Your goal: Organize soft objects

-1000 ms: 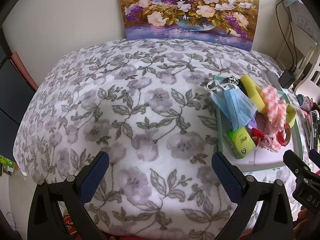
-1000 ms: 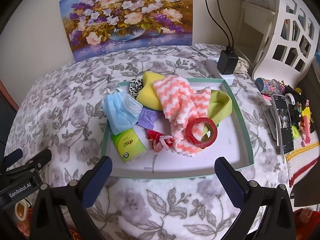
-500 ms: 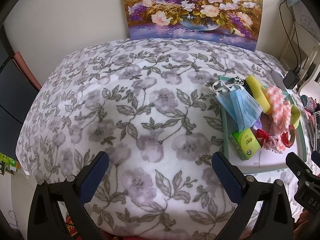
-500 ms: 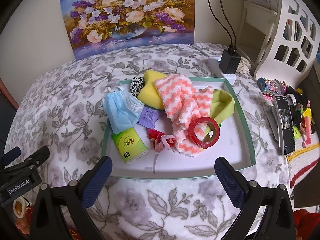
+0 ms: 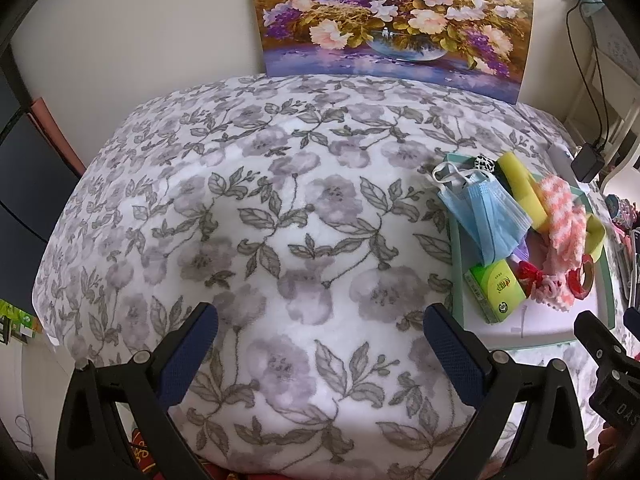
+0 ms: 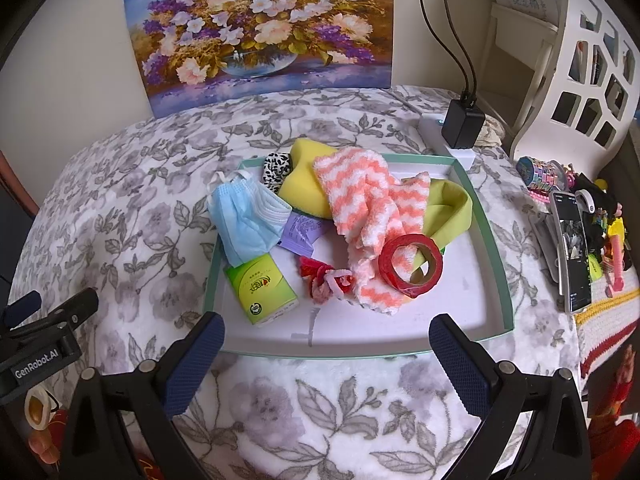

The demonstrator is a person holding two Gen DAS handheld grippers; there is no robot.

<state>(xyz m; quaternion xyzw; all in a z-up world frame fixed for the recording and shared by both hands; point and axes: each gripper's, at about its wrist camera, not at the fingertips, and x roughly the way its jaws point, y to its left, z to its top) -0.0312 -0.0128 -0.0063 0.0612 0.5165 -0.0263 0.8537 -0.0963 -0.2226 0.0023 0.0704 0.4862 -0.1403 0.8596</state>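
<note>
- On the floral-covered desk (image 6: pixel 132 240): white tray (image 6: pixel 490 240) with green rim holds the soft objects.
- In tray: blue face mask (image 6: pixel 246 220), yellow sponge (image 6: pixel 304 184), orange-white cloth (image 6: pixel 368 208), green tissue pack (image 6: pixel 262 284), red tape roll (image 6: pixel 410 266).
- Right claw (image 6: pixel 326 346): spread wide, empty, at tray's near edge.
- Left claw (image 5: pixel 320 338): spread wide, empty, over bare cover left of the tray (image 5: pixel 456 248).

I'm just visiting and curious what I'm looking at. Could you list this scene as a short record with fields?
surface: floral blanket
container: shallow tray with green rim
in tray: blue face mask, green tissue pack, yellow sponge, orange-white fuzzy cloth, red tape roll, red hair tie
left gripper: open, empty, over blanket
right gripper: open, empty, at tray's near edge
background: flower painting
</note>
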